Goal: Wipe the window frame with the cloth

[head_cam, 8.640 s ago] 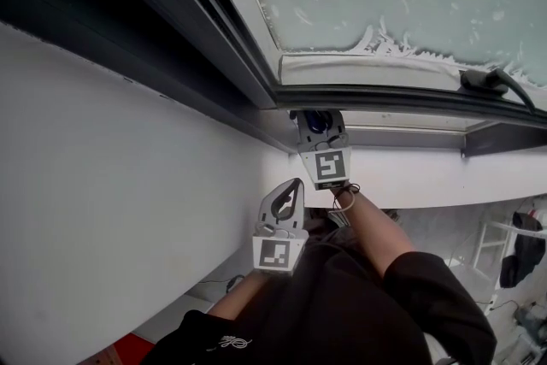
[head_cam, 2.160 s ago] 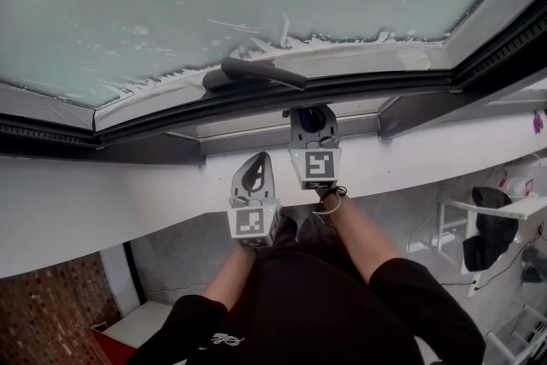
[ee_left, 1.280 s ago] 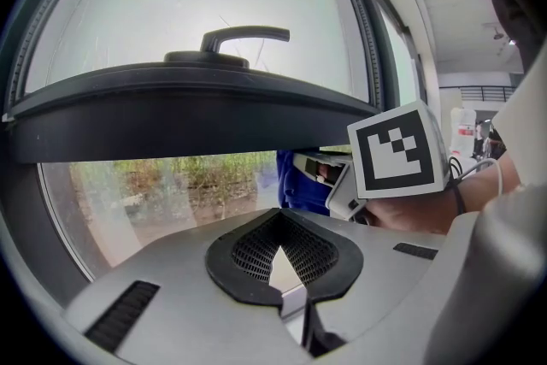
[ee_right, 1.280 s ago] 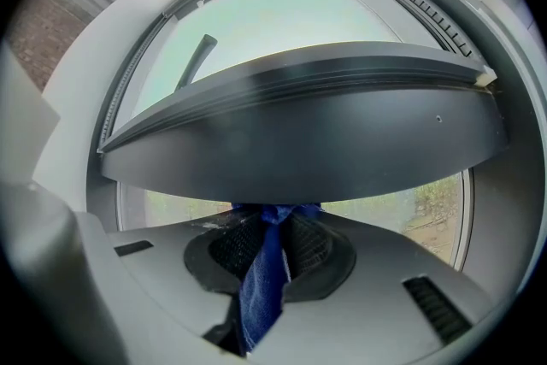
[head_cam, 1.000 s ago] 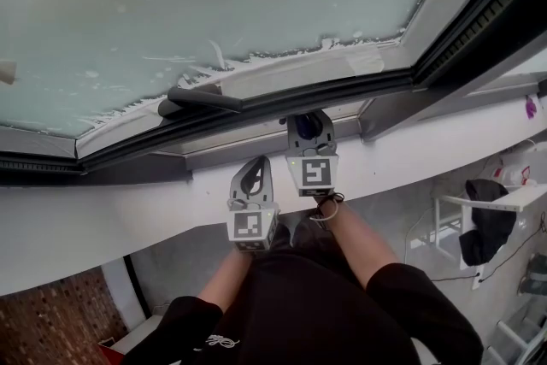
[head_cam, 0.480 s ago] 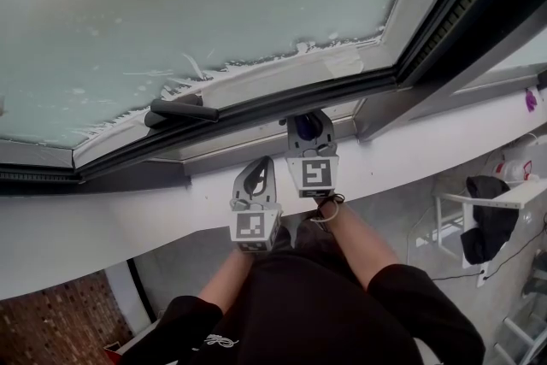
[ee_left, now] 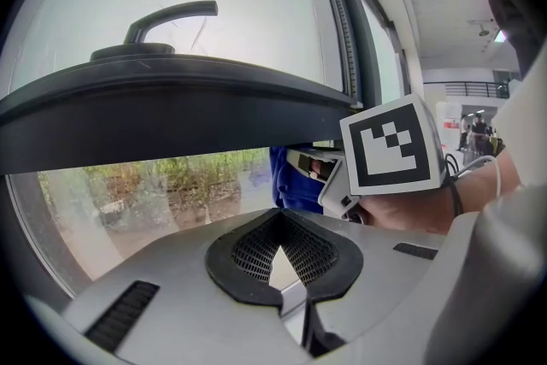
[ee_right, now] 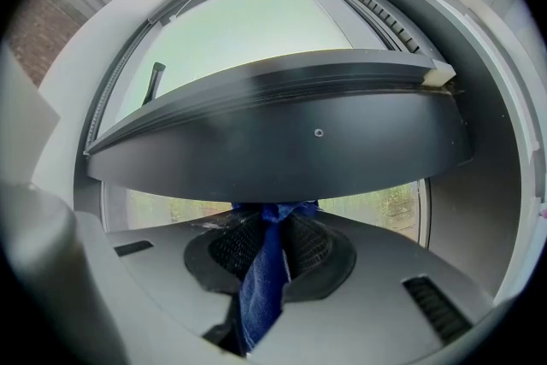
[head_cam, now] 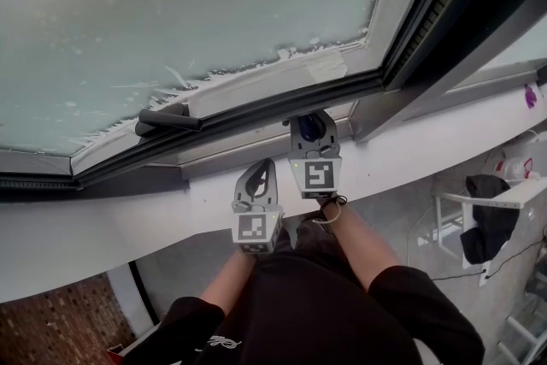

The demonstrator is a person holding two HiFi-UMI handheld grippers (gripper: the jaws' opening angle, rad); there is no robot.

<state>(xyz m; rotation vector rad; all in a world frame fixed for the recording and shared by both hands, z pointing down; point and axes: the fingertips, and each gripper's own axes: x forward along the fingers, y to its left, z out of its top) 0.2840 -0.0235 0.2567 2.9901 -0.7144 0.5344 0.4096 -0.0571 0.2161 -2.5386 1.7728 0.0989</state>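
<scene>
A blue cloth [ee_right: 261, 273] is pinched in my right gripper [ee_right: 272, 222], which is shut on it. The cloth's tip presses up against the underside of the dark window frame [ee_right: 282, 151]. In the head view the right gripper [head_cam: 312, 123] sits at the lower frame rail [head_cam: 256, 111], a little left of the frame's right corner, with the cloth [head_cam: 314, 126] showing between its jaws. My left gripper [head_cam: 259, 169] hangs lower, over the white sill [head_cam: 128, 209], shut and holding nothing. From the left gripper [ee_left: 279, 259] view, the cloth [ee_left: 285, 179] shows to the right.
A dark window handle [head_cam: 167, 118] juts from the sash left of the grippers. The frosted pane [head_cam: 188, 4] fills the top. The frame's upright right member [head_cam: 444, 4] rises at the right. A white shelf with dark clothing [head_cam: 483, 201] stands at lower right.
Over the earlier frames the right gripper and cloth travelled rightwards along the lower frame, from near its left corner towards its right corner. The handle has drifted left in view. The left gripper kept alongside.
</scene>
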